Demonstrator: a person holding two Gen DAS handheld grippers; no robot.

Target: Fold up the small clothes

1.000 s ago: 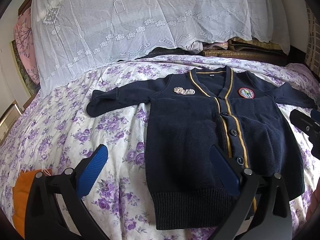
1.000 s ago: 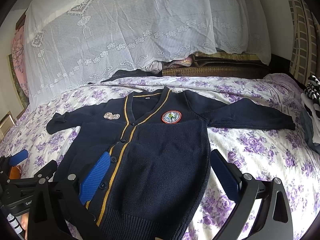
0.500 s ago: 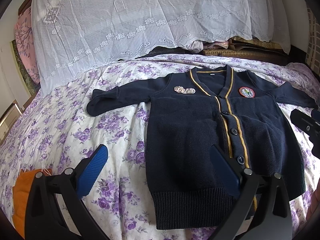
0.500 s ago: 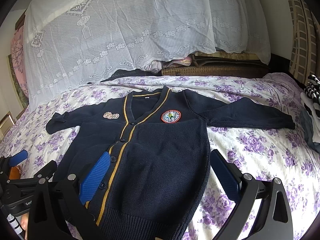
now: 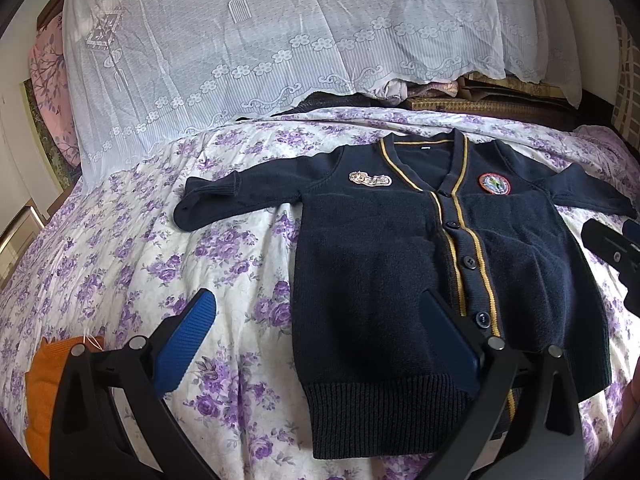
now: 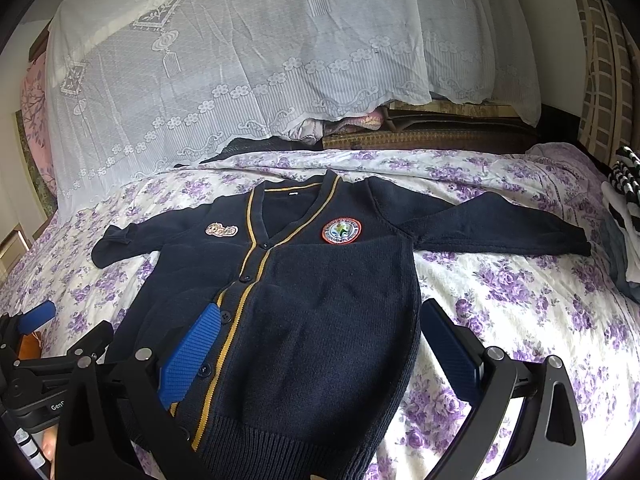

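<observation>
Left wrist view: we see cardigan (image 5: 400,264) flat on bedspread (image 5: 132,264), buttoned, sleeves spread, no fold made. Our left gripper (image 5: 320,332) and right gripper (image 6: 320,344) gape wide, empty, above hem.

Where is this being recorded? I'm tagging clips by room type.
Most likely a home bedroom: the navy cardigan lies on a bed with a purple floral sheet, and a white lace cover drapes piled bedding behind.

floral bedspread (image 5: 120,264), lace cover (image 5: 280,40), orange cloth (image 5: 42,392)
</observation>
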